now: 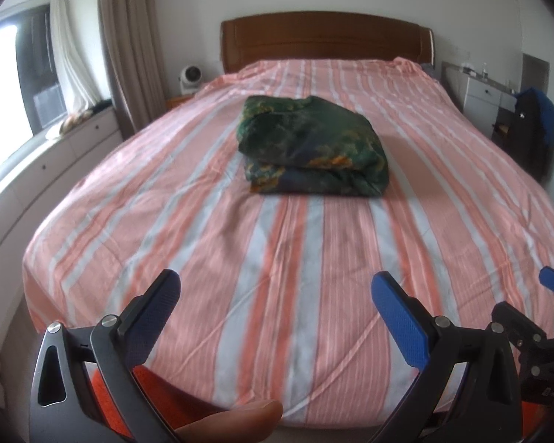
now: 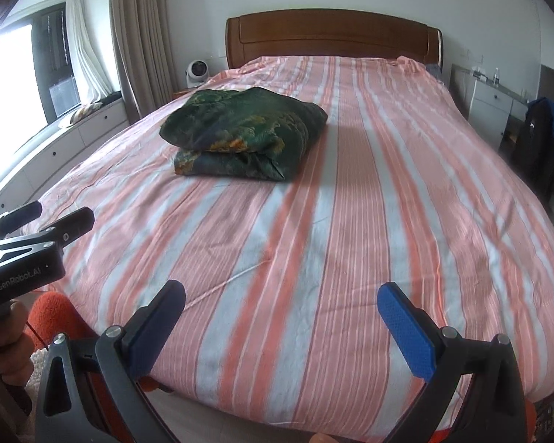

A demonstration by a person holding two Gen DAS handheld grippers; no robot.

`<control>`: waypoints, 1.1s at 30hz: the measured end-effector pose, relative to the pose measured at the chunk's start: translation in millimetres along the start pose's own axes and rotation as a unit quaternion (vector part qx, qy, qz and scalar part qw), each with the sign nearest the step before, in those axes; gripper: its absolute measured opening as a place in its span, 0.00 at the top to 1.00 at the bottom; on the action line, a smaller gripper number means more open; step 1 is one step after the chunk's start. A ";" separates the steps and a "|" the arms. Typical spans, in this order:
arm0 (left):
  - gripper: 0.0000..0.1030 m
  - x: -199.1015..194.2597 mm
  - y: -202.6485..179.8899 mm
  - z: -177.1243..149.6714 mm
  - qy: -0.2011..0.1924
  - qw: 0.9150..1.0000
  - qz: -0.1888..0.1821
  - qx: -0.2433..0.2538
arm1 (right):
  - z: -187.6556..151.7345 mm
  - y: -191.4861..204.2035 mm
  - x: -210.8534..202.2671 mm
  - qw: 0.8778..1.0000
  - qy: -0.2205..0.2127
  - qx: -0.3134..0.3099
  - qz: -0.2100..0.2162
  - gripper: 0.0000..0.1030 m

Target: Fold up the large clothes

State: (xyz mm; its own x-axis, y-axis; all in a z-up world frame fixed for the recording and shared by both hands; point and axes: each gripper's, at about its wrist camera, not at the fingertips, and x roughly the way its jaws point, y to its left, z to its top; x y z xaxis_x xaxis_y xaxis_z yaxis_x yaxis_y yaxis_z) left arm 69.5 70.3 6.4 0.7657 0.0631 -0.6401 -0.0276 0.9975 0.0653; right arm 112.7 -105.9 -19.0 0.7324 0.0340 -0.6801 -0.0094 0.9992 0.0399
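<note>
We hold both claws at the foot of a wide bed [image 1: 210,243] covered in a pink, orange and pale grey striped sheet. Left claw [image 1: 277,317]: released, blue-padded fingers spread wide, nothing between them, above the sheet's near edge. Right claw [image 2: 282,317]: likewise released and empty, hanging over the foot of the bed. In the right wrist view the left claw shows from the side at the frame's left edge, gripped by a hand [image 2: 9,336]; an orange sleeve [image 2: 55,317] sits just beside it.

The dark green patterned garment with orange flecks [image 1: 310,144] lies folded into a thick, squarish bundle on the sheet, roughly mid-bed, well apart from both claws. Its upper layers overhang the lower fold slightly.

Beyond it: brown wooden headboard [image 1: 325,37] against the wall. Small white round fan [image 1: 192,74] left of the headboard. Beige curtain [image 1: 129,37] beside the window. White drawer unit [image 1: 480,92] to the right.
</note>
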 end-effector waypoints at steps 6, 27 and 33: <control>0.00 6.1 -4.8 -0.8 0.015 1.000 -0.001 0.009 | -2.7 -5.0 3.5 1.000 0.008 0.002 -0.010 0.01; 0.00 -0.7 -5.7 -1.3 0.030 0.999 -0.006 0.021 | -0.2 4.6 -9.1 1.000 0.005 -0.013 -0.004 0.01; 0.00 -5.9 -10.6 -0.9 0.032 0.999 -0.011 0.030 | 2.7 0.2 -13.0 1.000 0.002 -0.008 -0.011 0.01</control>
State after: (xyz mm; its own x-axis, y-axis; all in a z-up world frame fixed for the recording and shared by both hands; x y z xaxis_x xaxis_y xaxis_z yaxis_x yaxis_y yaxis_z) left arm 64.7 59.4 8.8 0.7235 0.0455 -0.6888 0.0289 0.9950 0.0961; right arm 105.0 -106.3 -8.1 0.7299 0.0111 -0.6835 -0.0039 0.9999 0.0121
